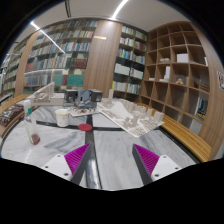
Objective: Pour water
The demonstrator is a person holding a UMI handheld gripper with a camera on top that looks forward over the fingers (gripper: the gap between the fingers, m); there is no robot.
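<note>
My gripper [111, 160] is open and empty, with its magenta pads [72, 158] wide apart over the pale table [115, 145]. Beyond the fingers, a white cup [63, 117] stands on the table to the left. A small red object [85, 127] lies just right of the cup. A slim upright thing with a red part [31, 130], possibly a bottle, stands further left; I cannot tell what it is. Nothing is between the fingers.
White model-like pieces [128, 116] cover the far half of the table. A dark strip [88, 160] runs along the table between the fingers. Bookshelves [130, 60] and wooden cubby shelves [185, 75] line the room behind; a bench [185, 132] runs at right.
</note>
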